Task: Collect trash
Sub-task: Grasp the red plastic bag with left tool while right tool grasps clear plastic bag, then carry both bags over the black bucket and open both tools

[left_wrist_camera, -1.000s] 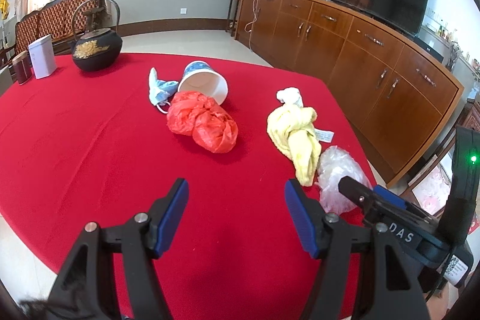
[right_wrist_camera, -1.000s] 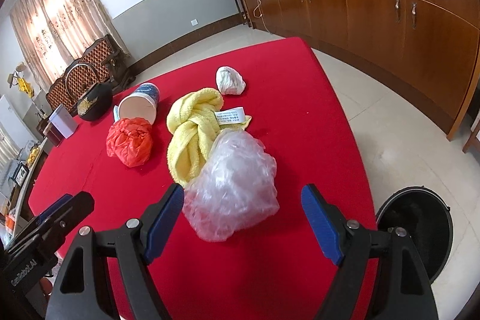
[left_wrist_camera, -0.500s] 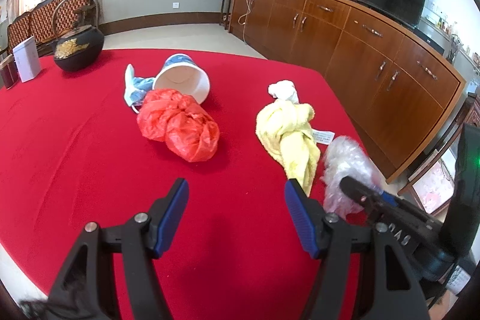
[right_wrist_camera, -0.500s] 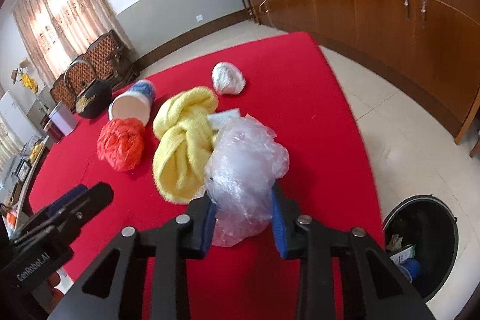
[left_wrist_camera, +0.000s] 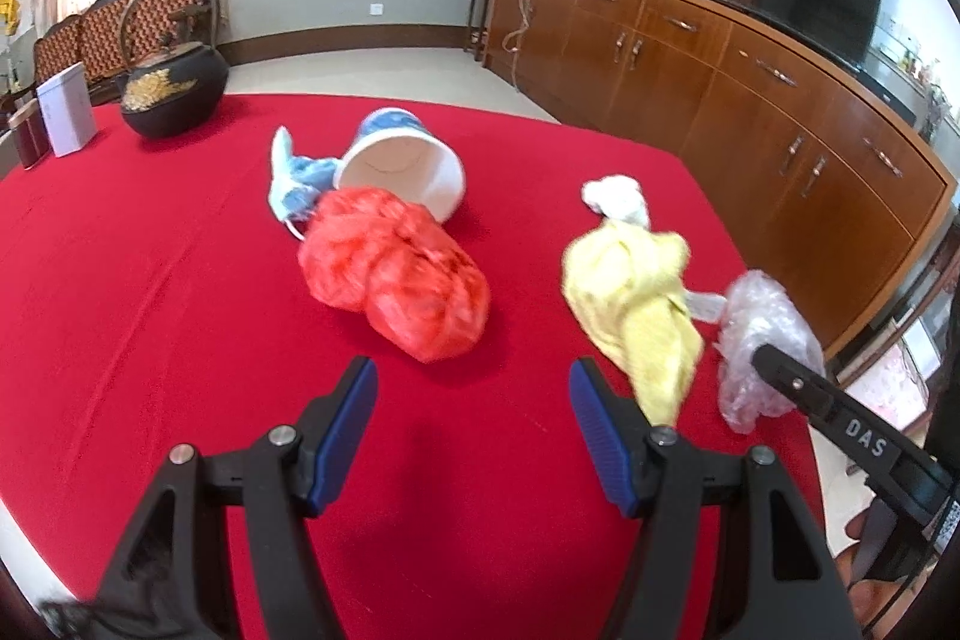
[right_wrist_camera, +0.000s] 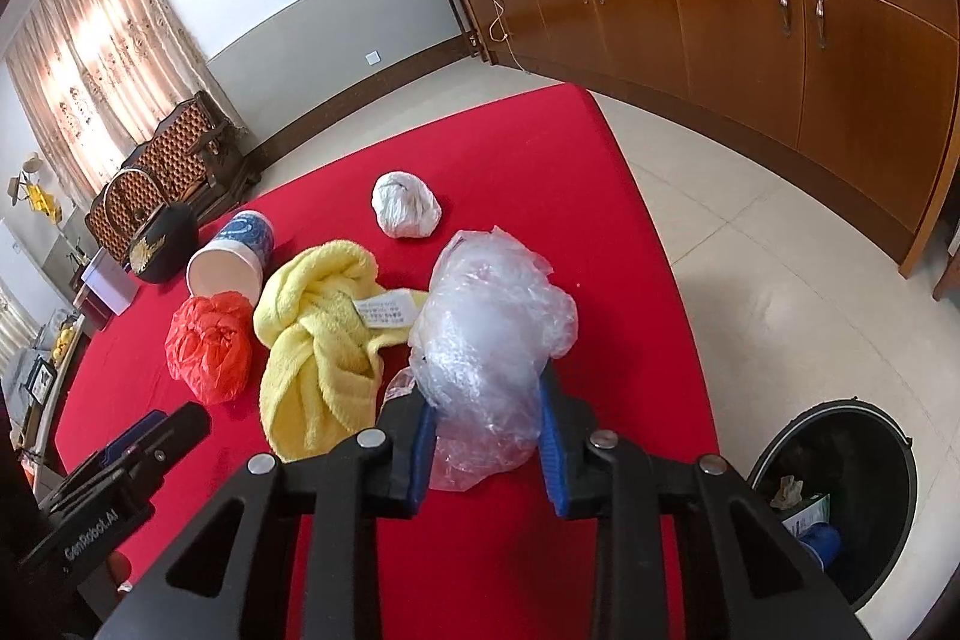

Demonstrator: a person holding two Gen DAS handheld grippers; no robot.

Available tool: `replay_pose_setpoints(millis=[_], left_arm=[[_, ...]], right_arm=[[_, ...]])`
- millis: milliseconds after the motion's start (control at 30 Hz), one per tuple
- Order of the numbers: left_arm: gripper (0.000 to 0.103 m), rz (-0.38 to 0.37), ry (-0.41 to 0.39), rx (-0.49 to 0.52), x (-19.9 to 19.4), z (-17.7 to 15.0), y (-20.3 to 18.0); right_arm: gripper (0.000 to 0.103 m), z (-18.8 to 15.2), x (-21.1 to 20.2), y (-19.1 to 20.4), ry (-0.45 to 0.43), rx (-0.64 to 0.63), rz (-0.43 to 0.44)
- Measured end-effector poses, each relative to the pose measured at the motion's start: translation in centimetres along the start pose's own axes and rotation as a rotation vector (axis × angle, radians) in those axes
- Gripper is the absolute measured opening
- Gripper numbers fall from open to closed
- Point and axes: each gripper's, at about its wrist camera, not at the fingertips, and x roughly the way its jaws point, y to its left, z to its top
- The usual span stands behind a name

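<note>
Clear plastic bag [right_wrist_camera: 492,340] clamped btwn right gripper [right_wrist_camera: 487,445] fingers, over red bench [right_wrist_camera: 528,148] near its edge, beside yellow towel [right_wrist_camera: 312,340]. Left gripper [left_wrist_camera: 474,430] fingers apart, nothing btwn them, short of red bag [left_wrist_camera: 396,286].

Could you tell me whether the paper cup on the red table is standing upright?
No, the paper cup lies on its side, its open mouth facing the camera beside the orange bag.

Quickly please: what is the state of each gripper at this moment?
Left gripper: open, holding nothing, above the red tablecloth.
Right gripper: shut on the crumpled clear plastic bag.
</note>
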Motion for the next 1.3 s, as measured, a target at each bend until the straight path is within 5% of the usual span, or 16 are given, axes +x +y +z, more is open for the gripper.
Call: replay_pose_setpoints(millis=[667, 833, 900, 1300], left_arm=[[0.068, 0.017, 0.075, -0.072, 5.6, 3.0, 2.7], [0.035, -0.004, 0.06, -0.066, 5.2, 2.3, 2.7], [0.029, -0.006, 0.046, -0.065, 4.7, 2.2, 2.8], [0.025, -0.062, -0.003, -0.033, -0.6, -0.1, 2.5]], right_arm=[[0.031, 2.4, 3.1, 0.6, 0.008, -0.008, 0.001], [0.031, 2.1, 3.3, 0.7, 0.013, -0.019, 0.005], [0.031, 2.0, 3.2, 0.8, 0.011, -0.022, 0.009], [0.031, 1.2, -0.2, 0.7, -0.024, -0.045, 0.019]])
